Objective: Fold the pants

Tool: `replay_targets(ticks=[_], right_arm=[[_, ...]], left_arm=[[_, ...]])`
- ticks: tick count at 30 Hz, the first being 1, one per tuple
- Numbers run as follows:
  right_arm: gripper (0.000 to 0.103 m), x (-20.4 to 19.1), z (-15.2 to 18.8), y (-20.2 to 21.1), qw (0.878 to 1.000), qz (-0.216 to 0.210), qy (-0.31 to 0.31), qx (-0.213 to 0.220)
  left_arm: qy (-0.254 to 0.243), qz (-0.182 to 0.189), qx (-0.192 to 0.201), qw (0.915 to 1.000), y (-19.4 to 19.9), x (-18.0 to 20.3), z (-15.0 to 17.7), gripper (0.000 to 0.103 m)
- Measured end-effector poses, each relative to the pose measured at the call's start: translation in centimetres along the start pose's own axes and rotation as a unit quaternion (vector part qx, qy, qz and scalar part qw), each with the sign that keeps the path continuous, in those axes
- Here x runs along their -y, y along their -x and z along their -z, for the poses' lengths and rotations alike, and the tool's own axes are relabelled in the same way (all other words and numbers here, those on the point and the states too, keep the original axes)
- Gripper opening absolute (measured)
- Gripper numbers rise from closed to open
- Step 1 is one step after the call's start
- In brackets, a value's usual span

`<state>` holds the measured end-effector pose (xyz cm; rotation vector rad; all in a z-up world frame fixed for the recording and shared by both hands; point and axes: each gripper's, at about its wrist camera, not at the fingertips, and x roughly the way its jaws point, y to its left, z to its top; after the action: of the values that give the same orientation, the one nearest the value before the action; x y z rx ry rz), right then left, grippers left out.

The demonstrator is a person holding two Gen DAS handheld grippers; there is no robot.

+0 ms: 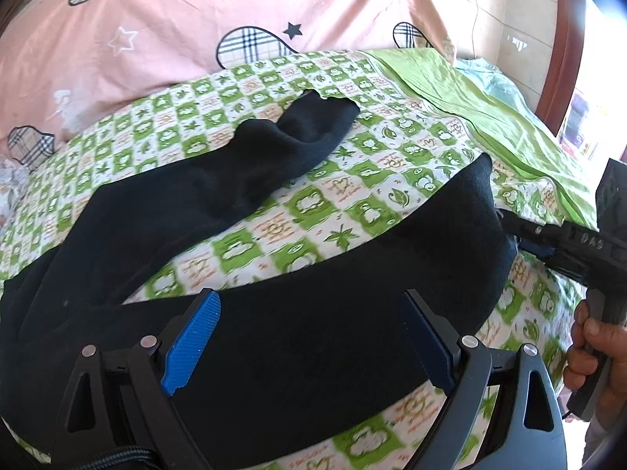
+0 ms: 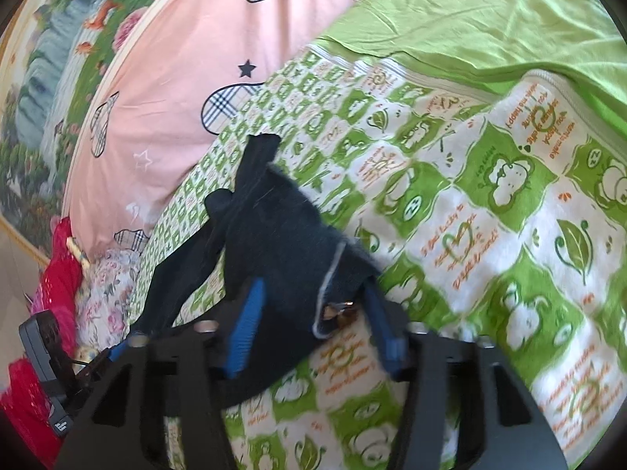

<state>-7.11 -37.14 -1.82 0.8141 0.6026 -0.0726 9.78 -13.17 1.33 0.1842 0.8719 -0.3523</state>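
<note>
The black pants (image 1: 274,337) lie spread on a bed under a green-and-white checked quilt (image 1: 352,203), one leg running to the far left, the other bent toward the right. The left tool (image 1: 309,337) hovers over the near stretch of cloth with its blue pads (image 1: 192,337) spread wide and nothing pinched. At the right, the right tool (image 2: 309,313) has a bunched end of the pants between its narrowed fingers; the left-wrist view shows it nipping that edge, so it looks pinched on the fabric. Likely this end is being lifted to carry over for a fold. A pink quilt (image 1: 156,31) lies beyond.
</note>
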Motion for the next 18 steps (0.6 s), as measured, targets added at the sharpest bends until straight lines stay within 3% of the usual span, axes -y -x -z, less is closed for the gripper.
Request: replay_targets(ticks=[2, 7, 10, 13, 15, 16, 17, 18], right_arm=[[0.011, 0.4, -0.2, 0.0, 1.000, -0.004, -0.003, -0.001], [0.009, 0.6, 0.2, 1.4, 1.000, -0.004, 0.009, 0.009], [0.009, 0.9, 0.4, 2.1, 1.000, -0.006, 0.007, 0.010], [0.009, 1.2, 0.8, 2.7, 1.000, -0.003, 0.006, 0.011], [0.008, 1.3, 0.9, 2.8, 1.000, -0.001, 0.007, 0.011], [0.008, 1.3, 1.0, 2.9, 1.000, 0.000, 0.009, 0.011], [0.008, 1.3, 1.0, 3.0, 1.000, 0.000, 0.011, 0.011], [0.008, 1.2, 1.0, 3.1, 1.000, 0.001, 0.013, 0.013]], left_arm=[[-0.003, 0.008, -0.005, 0.9999, -0.5, 0.3, -0.7, 0.093], [-0.048, 0.062, -0.021, 0.9967, -2.4, 2.6, -3.8, 0.093], [-0.095, 0.116, -0.040, 0.9879, -4.3, 5.1, -6.2, 0.093], [-0.137, 0.163, -0.076, 0.9740, -6.9, 7.9, -8.1, 0.093], [-0.149, 0.174, -0.101, 0.9681, -8.6, 9.0, -8.6, 0.093], [-0.154, 0.182, -0.116, 0.9642, -9.5, 9.6, -8.7, 0.085], [-0.159, 0.191, -0.130, 0.9598, -10.2, 10.3, -8.6, 0.060], [-0.164, 0.201, -0.149, 0.9542, -11.1, 11.0, -8.5, 0.041]])
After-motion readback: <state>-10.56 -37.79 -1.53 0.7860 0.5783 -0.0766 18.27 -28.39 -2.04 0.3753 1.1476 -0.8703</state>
